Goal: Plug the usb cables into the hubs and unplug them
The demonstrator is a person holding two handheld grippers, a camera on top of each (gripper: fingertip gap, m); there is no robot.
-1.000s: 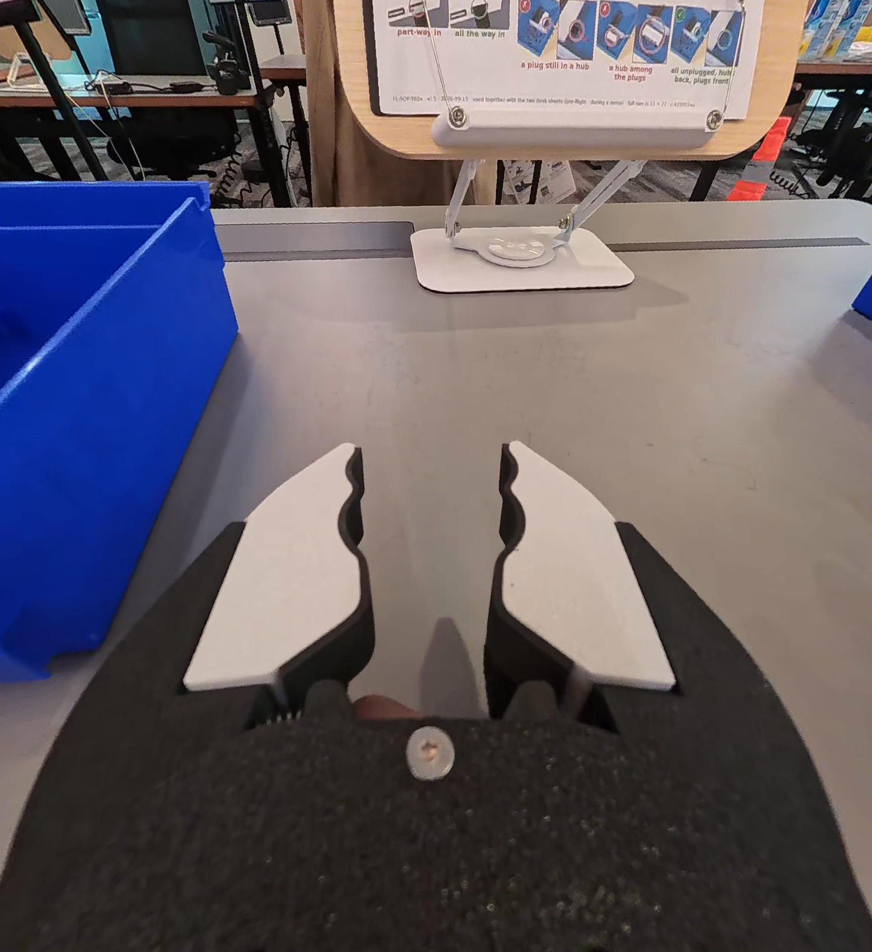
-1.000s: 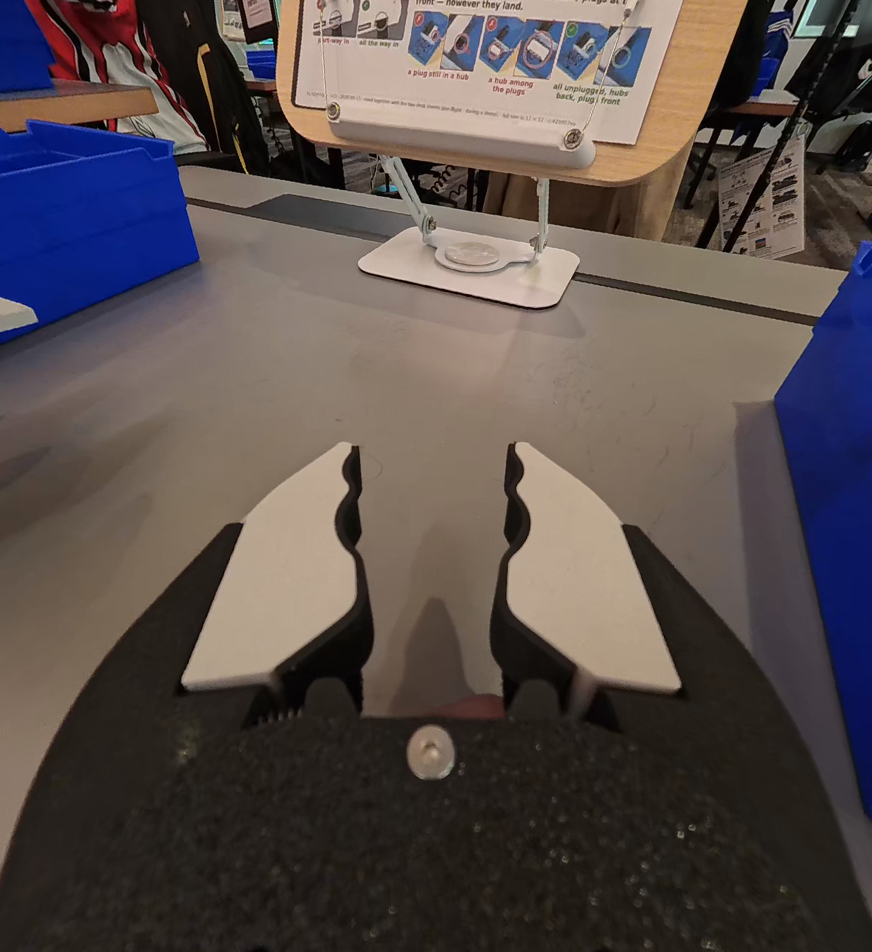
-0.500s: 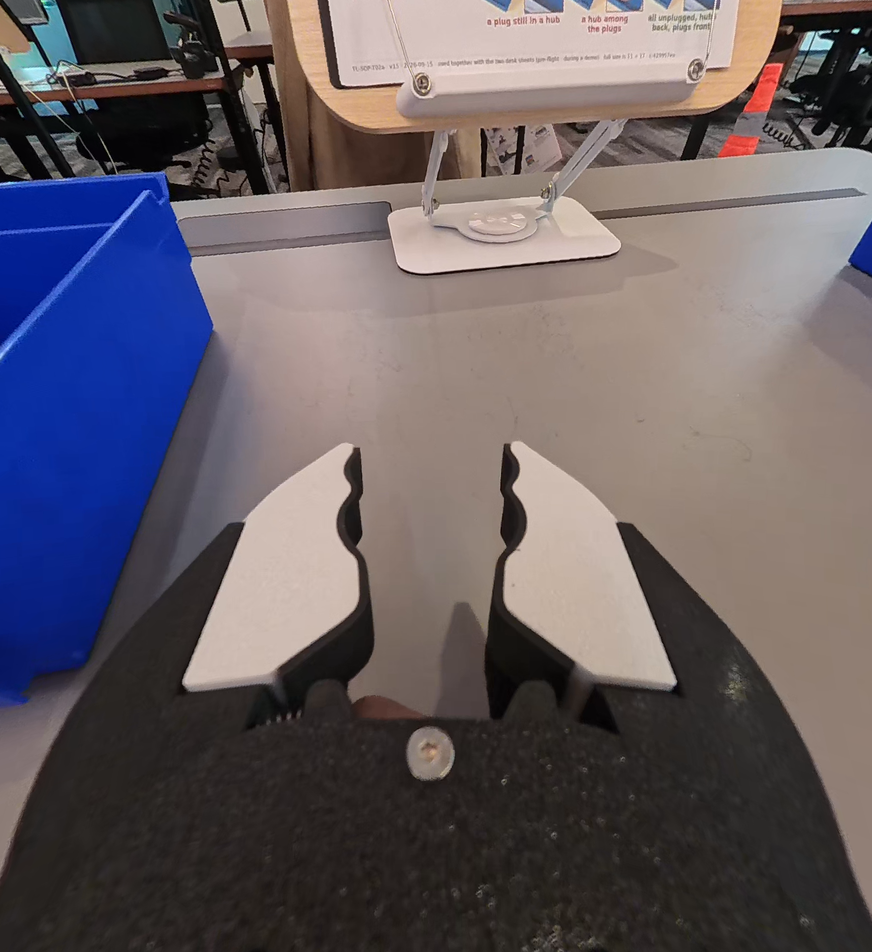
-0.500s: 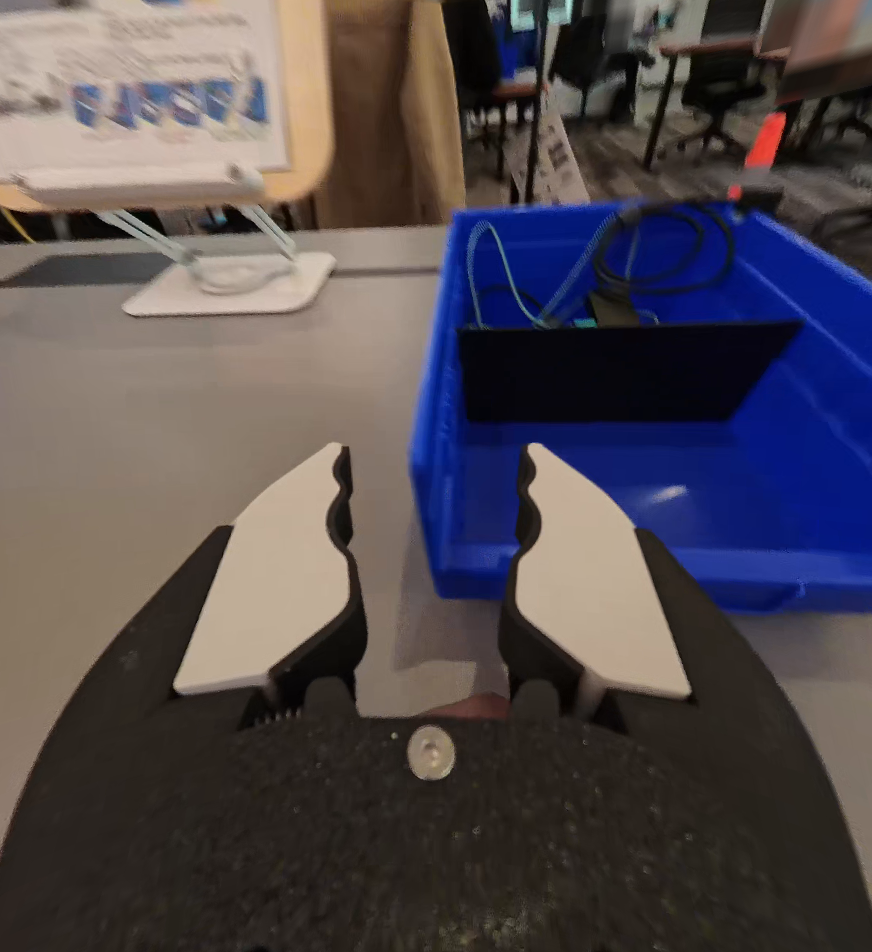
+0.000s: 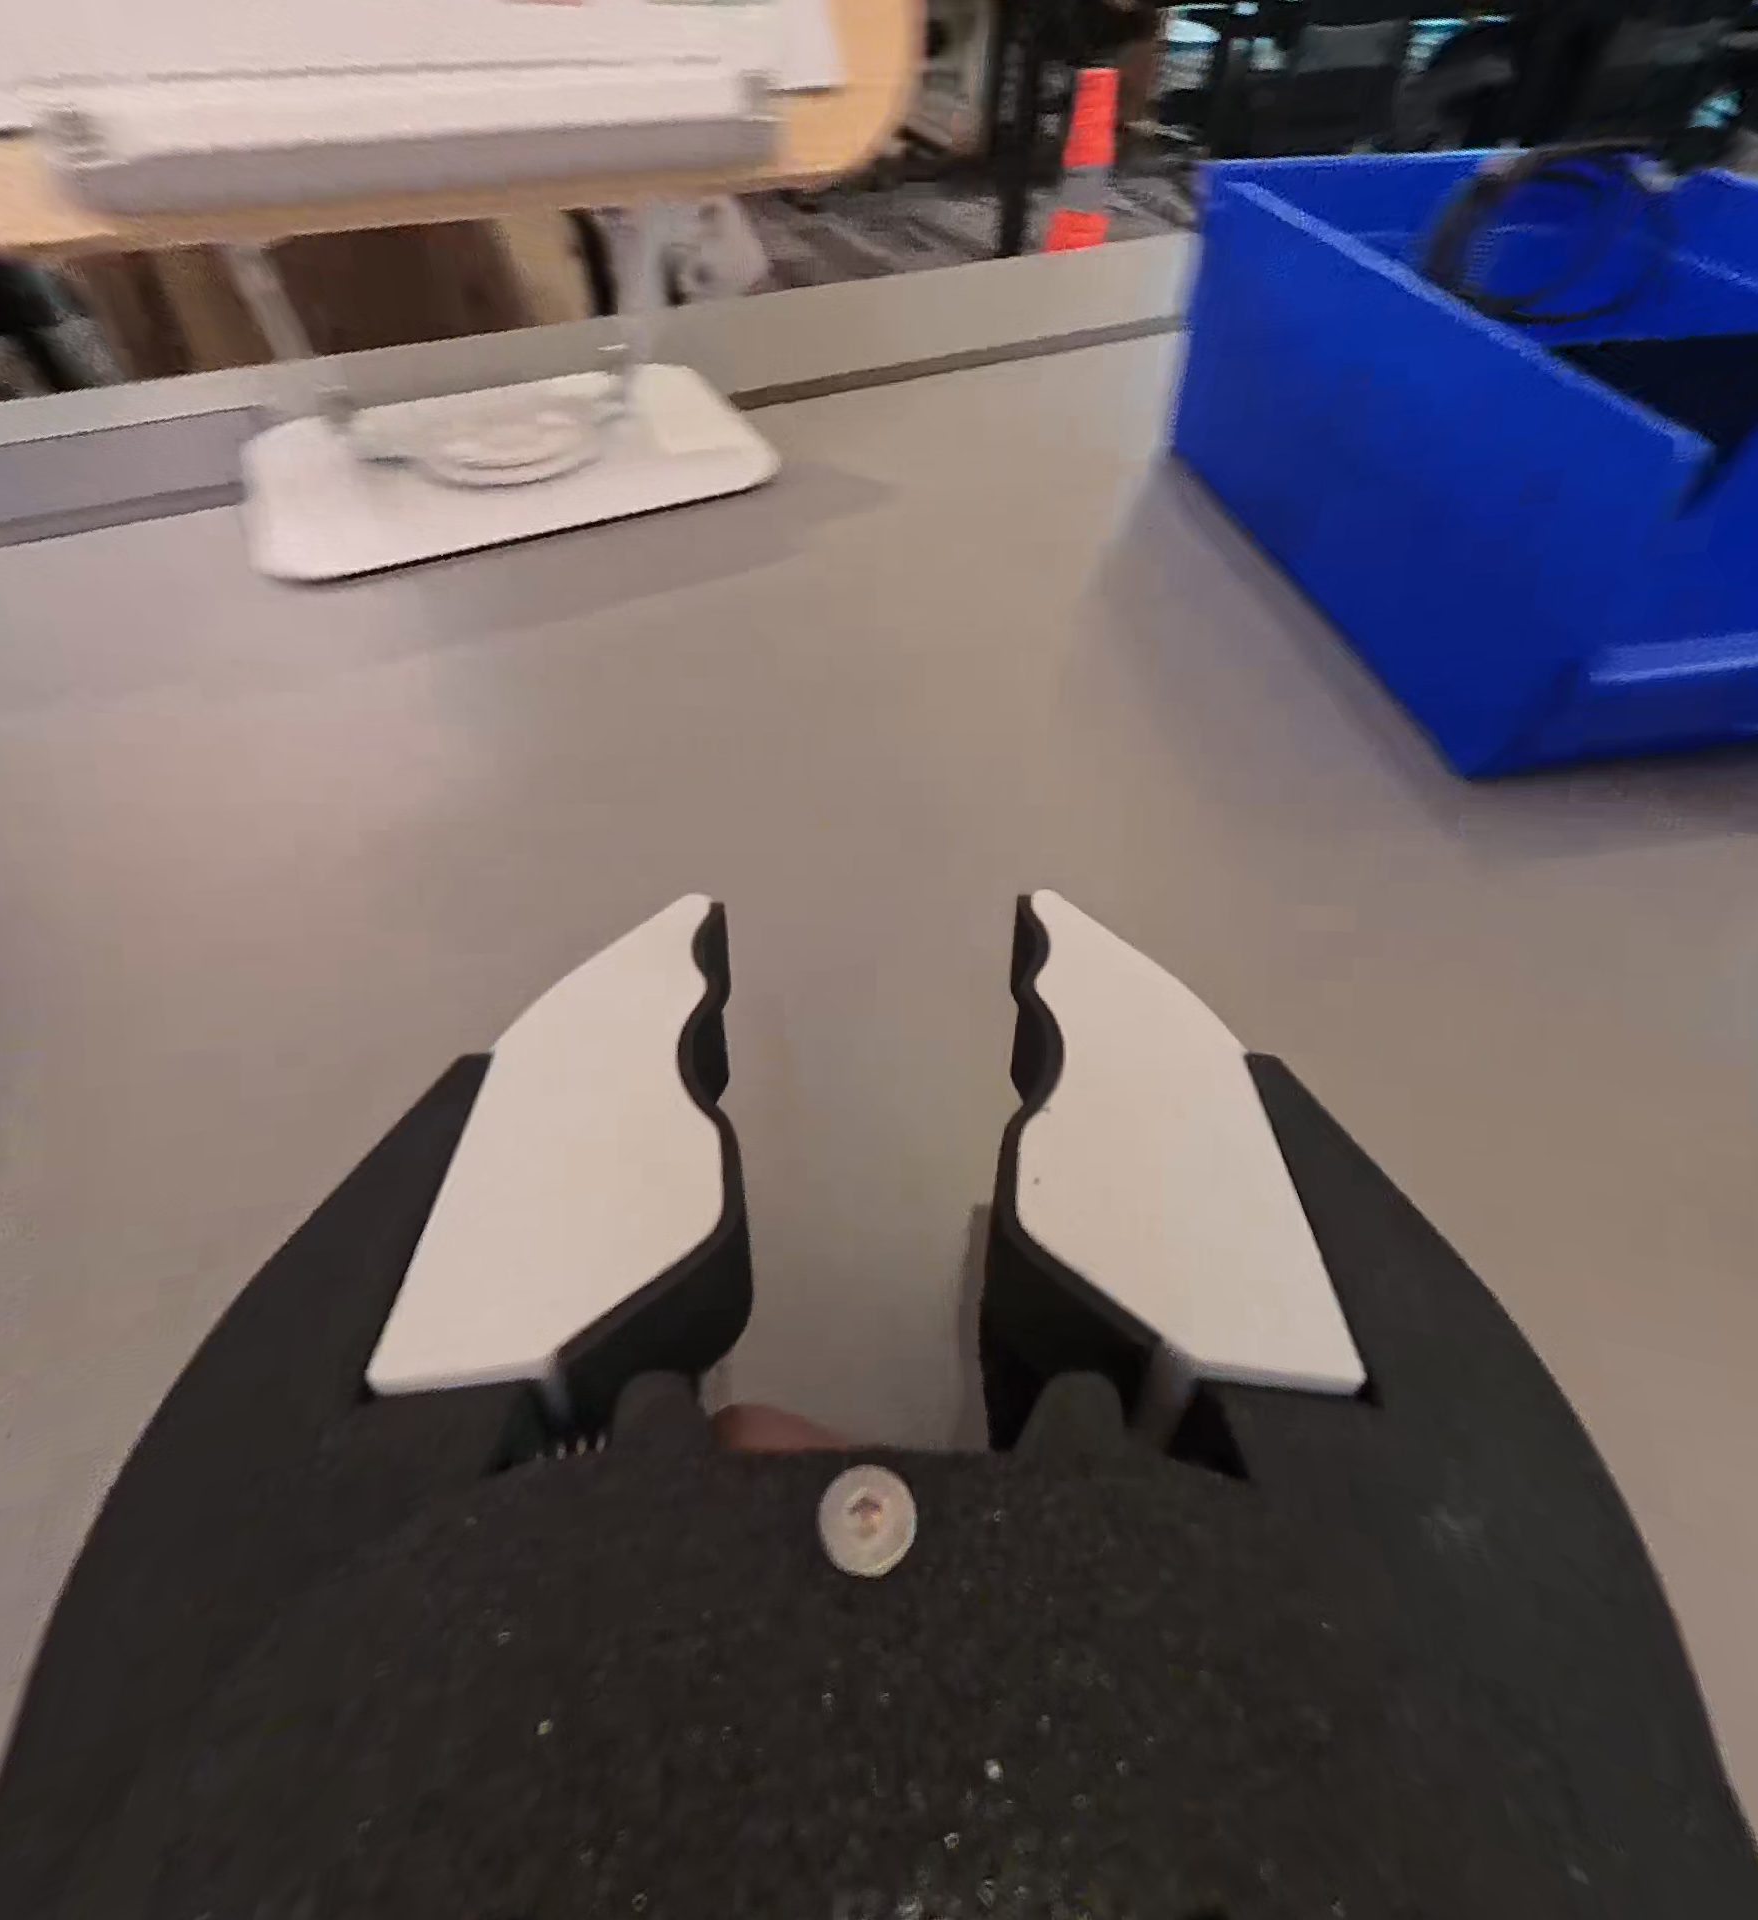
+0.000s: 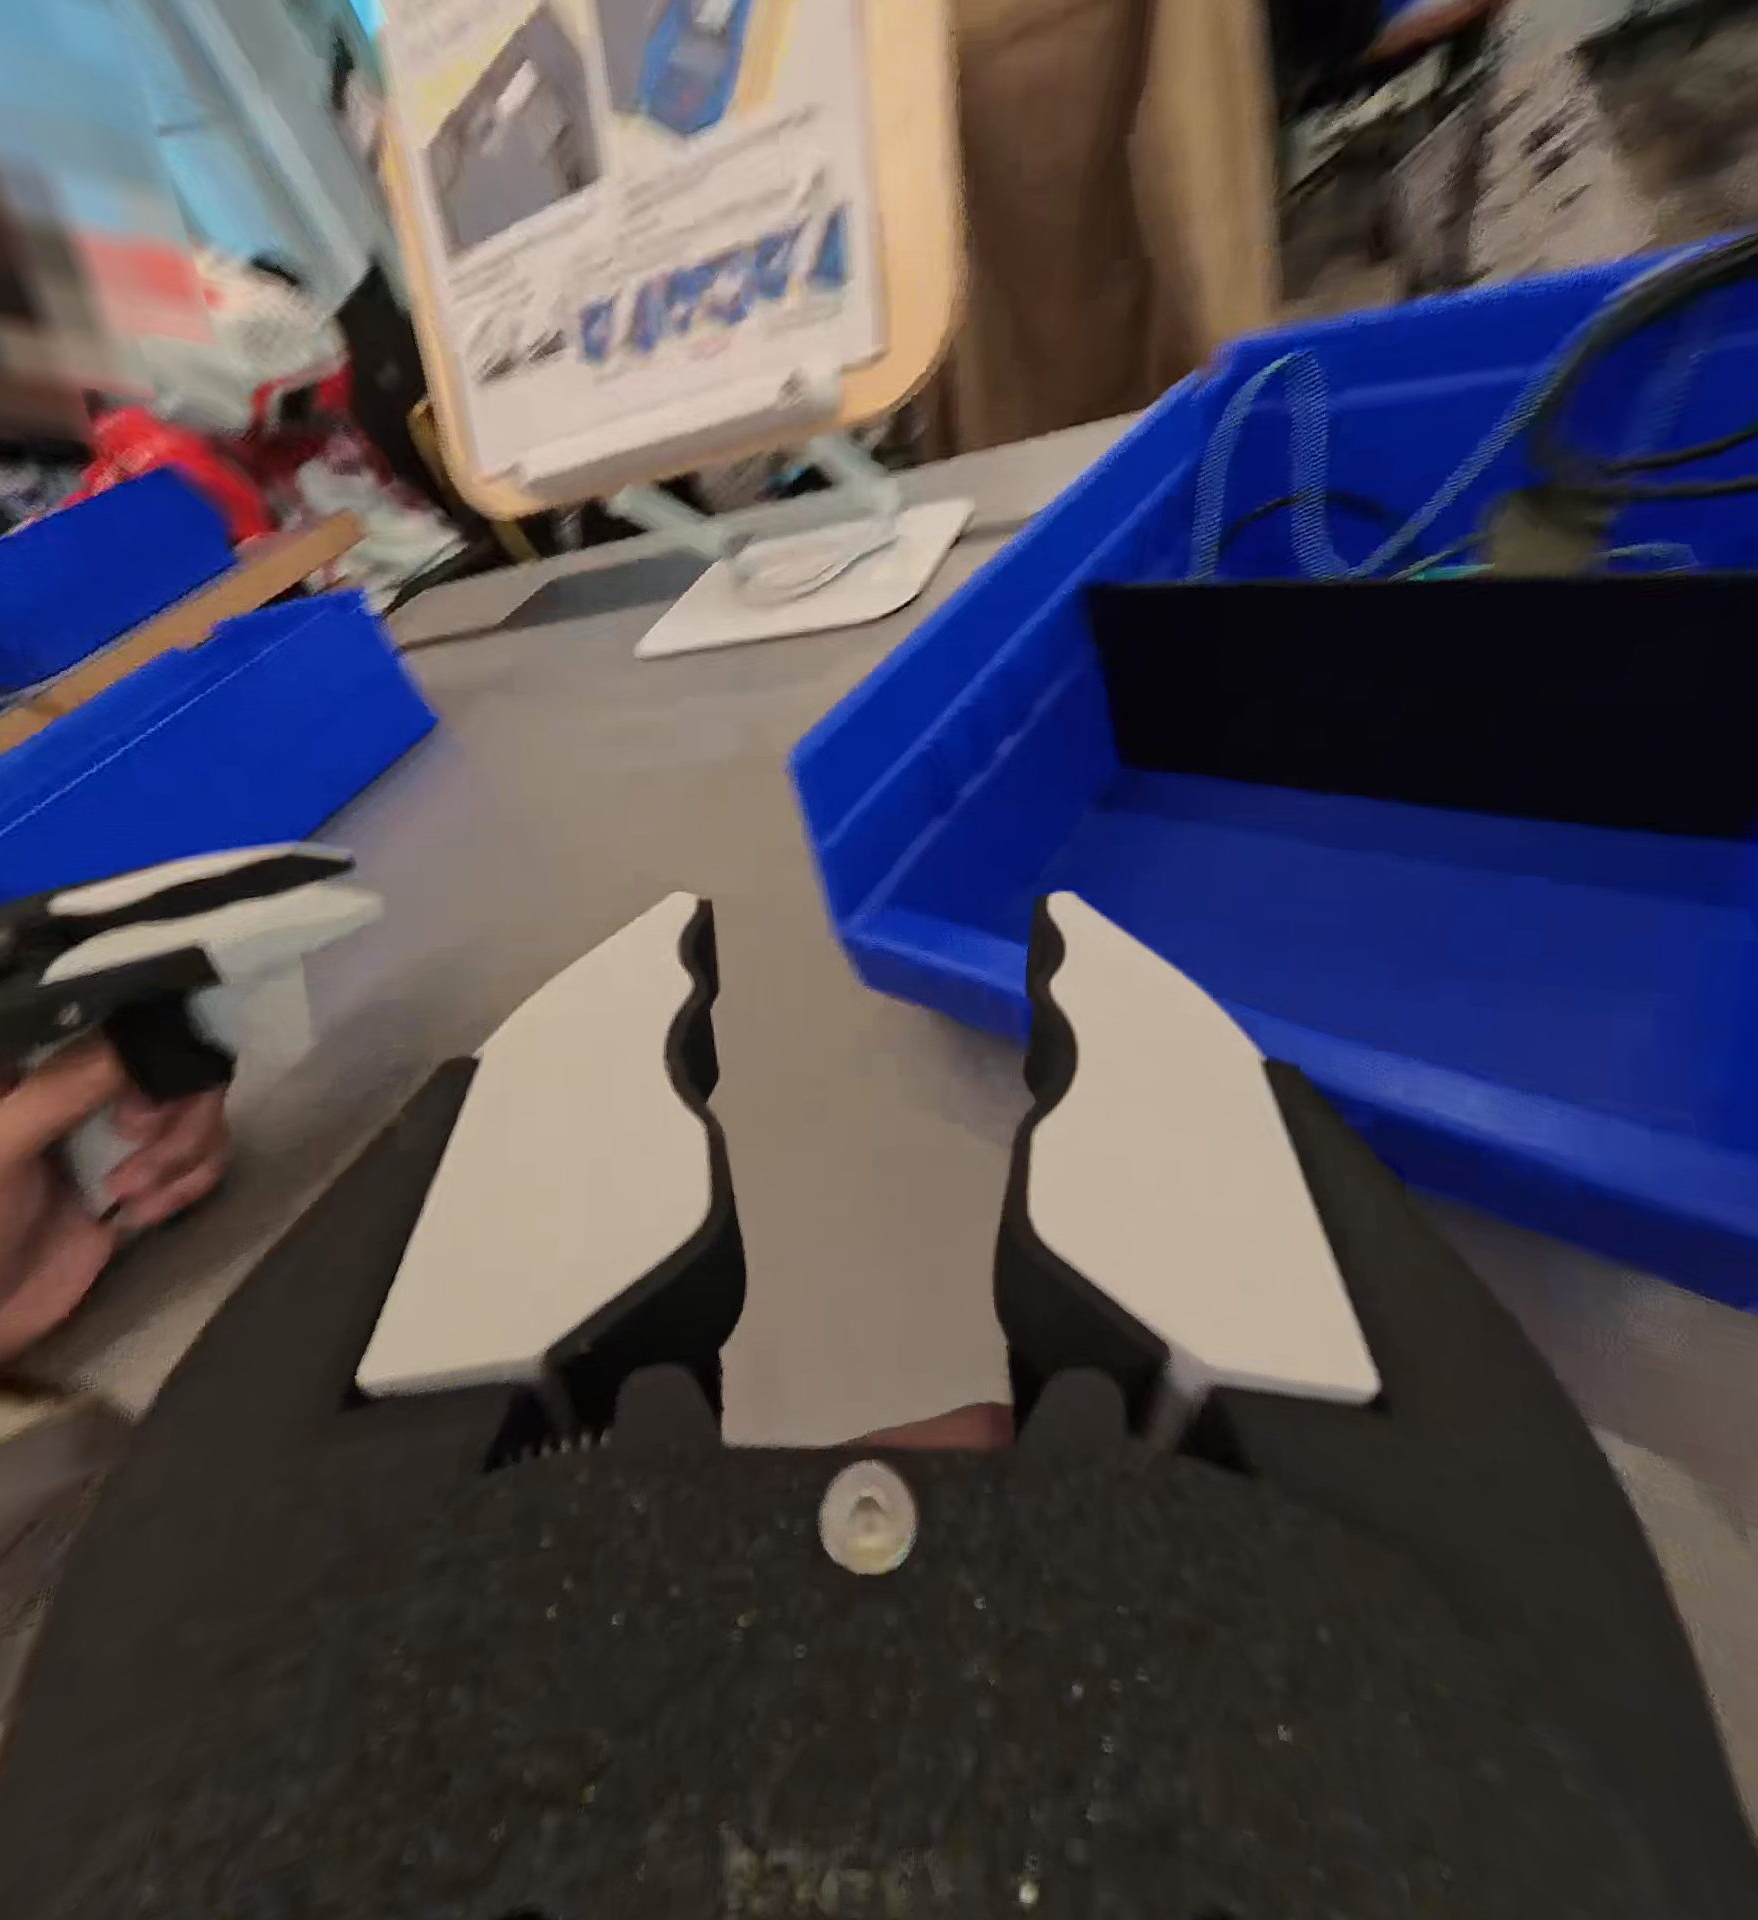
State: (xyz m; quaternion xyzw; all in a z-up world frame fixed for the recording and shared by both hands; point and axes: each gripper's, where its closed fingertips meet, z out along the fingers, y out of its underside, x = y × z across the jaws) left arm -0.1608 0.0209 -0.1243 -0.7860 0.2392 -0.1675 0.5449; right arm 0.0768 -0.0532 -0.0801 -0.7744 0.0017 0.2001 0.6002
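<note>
My left gripper (image 5: 867, 914) is open and empty, low over the grey table (image 5: 439, 831). My right gripper (image 6: 873, 914) is open and empty, just left of the near corner of a blue bin (image 6: 958, 790). That bin has a black divider (image 6: 1457, 707); blue and black cables (image 6: 1623, 447) lie blurred in its back compartment. The same bin (image 5: 1426, 499) shows at the right in the left wrist view, with a black cable coil (image 5: 1550, 239). The left gripper (image 6: 220, 914), held by a hand (image 6: 13, 1226), also shows at the left of the right wrist view. No hub can be made out.
A wooden board with an instruction sheet on a white stand (image 5: 501, 468) stands at the back of the table. Another blue bin (image 6: 179, 727) sits at the left in the right wrist view. Both views are motion-blurred.
Both views have swung. The left view turned right: the left bin left the frame and the right bin came in. The right gripper tilted and the left gripper came into its view.
</note>
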